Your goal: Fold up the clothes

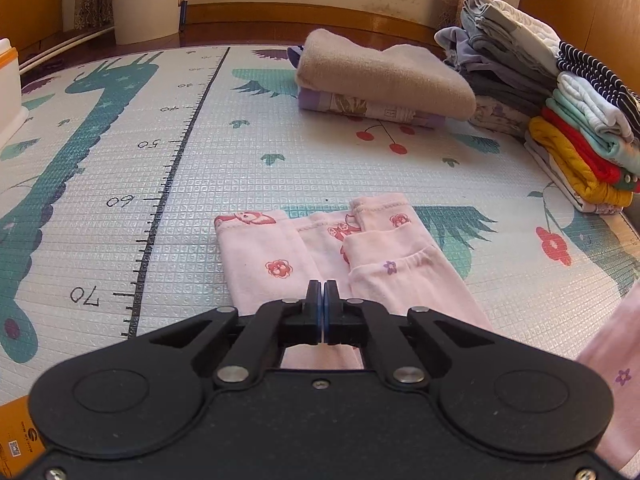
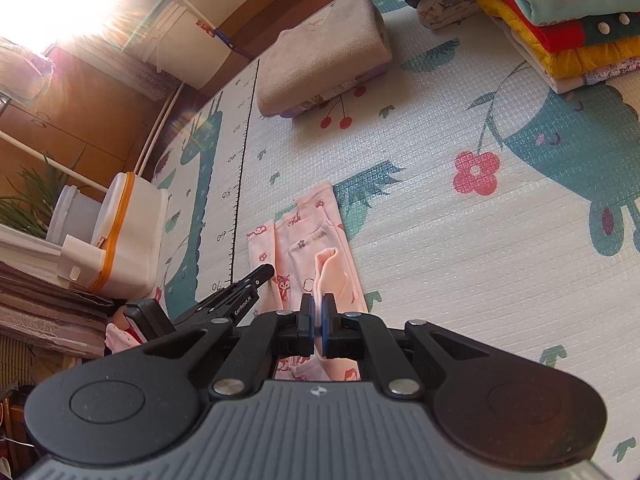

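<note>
The right tongs (image 2: 319, 312) pinch a thin fold of the pink trousers (image 2: 308, 236); the left tongs (image 1: 323, 292) are closed, seemingly empty. The cloth could slip free, undoing the fold.

1. Left gripper (image 1: 323, 294): matte black linkage arms, silver pivot screws, blue pads lining the jaws, round black housings behind.
2. Right gripper (image 2: 319, 308): same black build, ribbed grey plate behind the jaws.

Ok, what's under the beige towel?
Under the beige towel lies a folded purple-edged printed cloth, only its front edge showing. The rest, and anything beneath it, is covered.
</note>
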